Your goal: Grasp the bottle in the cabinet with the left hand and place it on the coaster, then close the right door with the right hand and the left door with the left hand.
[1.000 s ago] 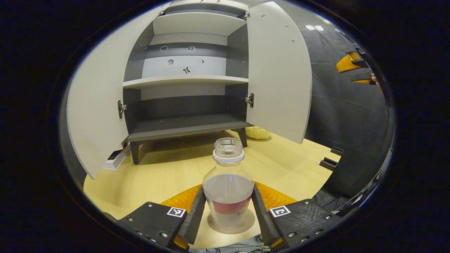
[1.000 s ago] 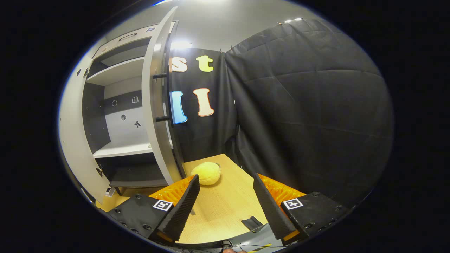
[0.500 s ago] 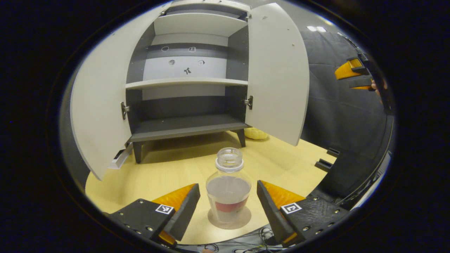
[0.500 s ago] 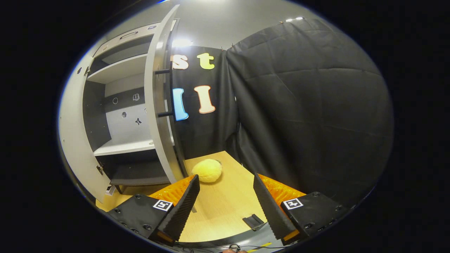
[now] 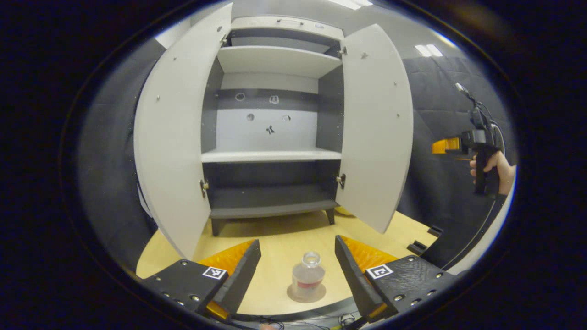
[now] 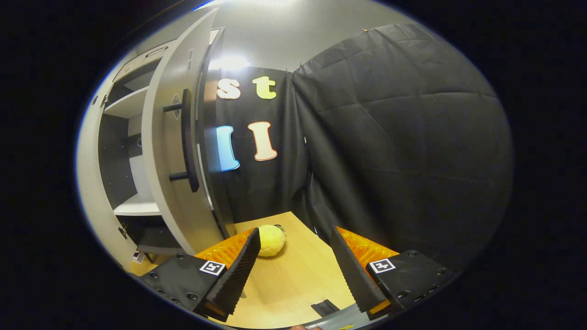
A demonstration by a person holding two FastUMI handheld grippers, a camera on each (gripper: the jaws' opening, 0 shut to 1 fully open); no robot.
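Two doors stand open on the cabinet (image 5: 273,137), which sits on the desk (image 5: 284,238): left door (image 5: 176,137) and right door (image 5: 376,128) both swung wide, shelves bare. In the right gripper view the right door (image 6: 172,151) shows its outer face, with a dark bar handle (image 6: 187,140) on it. Black cloth wall behind and beside.

Left claw (image 5: 297,279): fingers spread wide, holding nothing, well clear of the bottle on either side. Right claw (image 6: 293,270): fingers wide apart, empty, over the desk near the right door's edge. In the left gripper view the right claw (image 5: 447,145) appears far off to the right, a hand (image 5: 497,167) on its grip.

Bottle (image 5: 308,278): upright, clear, no cap, red band low on its body, standing on the round coaster (image 5: 294,294) near the desk's front edge, between the left claw's fingers but apart from them.

Yellow plush lump (image 6: 271,239) on the desk just beside the cabinet's right side.
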